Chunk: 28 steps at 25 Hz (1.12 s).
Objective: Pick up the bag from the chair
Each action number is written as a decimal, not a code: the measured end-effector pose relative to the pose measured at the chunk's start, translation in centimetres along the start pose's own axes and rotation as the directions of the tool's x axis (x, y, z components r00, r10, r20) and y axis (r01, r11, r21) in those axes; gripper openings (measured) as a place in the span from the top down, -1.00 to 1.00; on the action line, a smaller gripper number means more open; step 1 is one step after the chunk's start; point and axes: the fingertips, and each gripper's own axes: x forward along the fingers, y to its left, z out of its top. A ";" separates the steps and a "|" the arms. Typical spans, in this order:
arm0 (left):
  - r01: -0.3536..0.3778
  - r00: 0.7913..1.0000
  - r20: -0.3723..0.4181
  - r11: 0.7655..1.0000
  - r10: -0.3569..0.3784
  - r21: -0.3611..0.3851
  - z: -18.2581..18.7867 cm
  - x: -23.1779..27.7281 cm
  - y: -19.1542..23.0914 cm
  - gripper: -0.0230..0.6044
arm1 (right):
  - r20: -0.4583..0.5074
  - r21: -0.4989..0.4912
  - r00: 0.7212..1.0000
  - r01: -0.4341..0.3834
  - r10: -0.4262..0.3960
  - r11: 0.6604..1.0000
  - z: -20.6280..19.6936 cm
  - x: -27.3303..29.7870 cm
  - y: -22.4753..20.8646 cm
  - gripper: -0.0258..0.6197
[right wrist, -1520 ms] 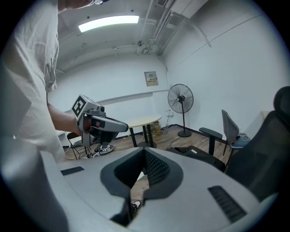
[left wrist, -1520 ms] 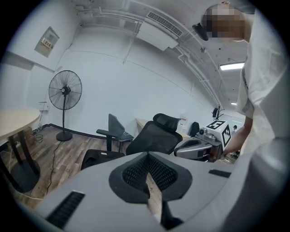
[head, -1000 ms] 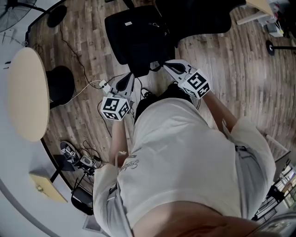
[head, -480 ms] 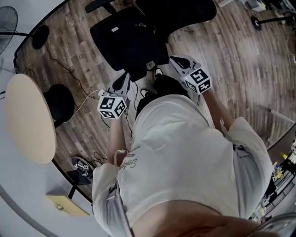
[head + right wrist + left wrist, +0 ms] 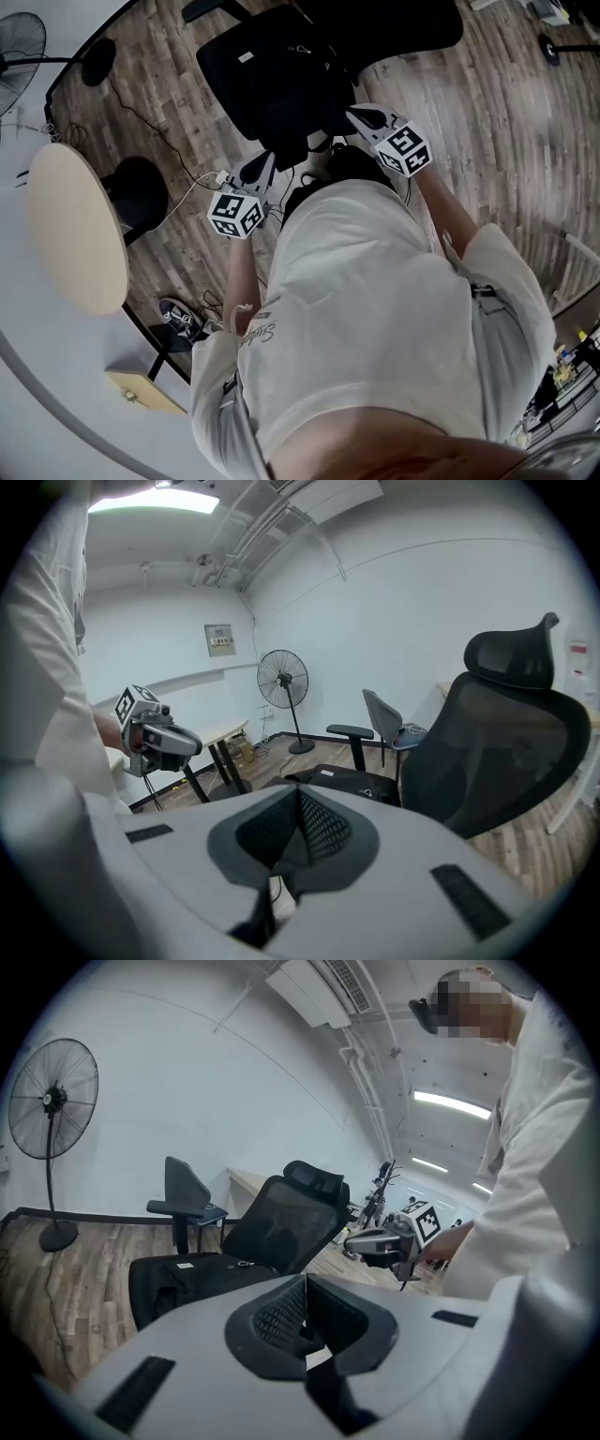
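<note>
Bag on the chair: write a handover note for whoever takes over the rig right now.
Left claw: shut, empty, aimed at the chair, short of it.
Right claw: shut, empty, also short of it.
Bag: black, lying flat on the seat, untouched.
Done: both claws face the chair, nothing gripped.
Left: open a claw, close it on the bag, lift it off the seat.

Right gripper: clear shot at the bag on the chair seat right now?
Probably yes. The right gripper hangs just short of the chair, with nothing between it and the bag on the seat. Its jaws are shut, so they must open first.
</note>
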 end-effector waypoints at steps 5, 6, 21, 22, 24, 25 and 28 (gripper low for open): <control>-0.008 0.999 -0.044 1.000 0.007 -0.026 -2.8 1.9 1.0 0.88 | -0.053 -0.036 0.998 -0.021 0.019 0.999 -2.1 1.5 -2.3 0.94; -0.018 0.998 -0.062 0.999 0.016 -0.033 -3.6 2.2 1.2 0.88 | -0.058 -0.041 0.998 -0.017 0.015 0.999 -2.6 1.8 -2.6 0.94; -0.085 0.960 -0.279 0.970 0.019 -0.227 -10.7 3.0 4.3 0.35 | -0.414 0.146 0.871 -0.222 0.264 0.964 -15.5 5.3 -2.1 0.36; -0.086 0.954 -0.298 0.970 0.015 -0.228 -11.2 3.1 4.5 0.35 | -0.438 0.157 0.854 -0.234 0.280 0.959 -16.3 5.4 -2.1 0.34; -0.090 0.945 -0.326 0.969 0.010 -0.232 -11.9 3.7 5.2 0.35 | -0.487 0.177 0.815 -0.260 0.314 0.949 -17.9 5.7 -2.2 0.28; -0.088 0.942 -0.335 0.966 0.001 -0.244 -12.4 4.1 5.3 0.35 | -0.512 0.189 0.790 -0.278 0.336 0.942 -18.8 5.7 -2.2 0.26; -0.054 0.933 -0.354 0.954 -0.057 -0.296 -13.5 5.2 5.1 0.33 | -0.559 0.209 0.728 -0.340 0.397 0.917 -20.5 6.1 -1.7 0.19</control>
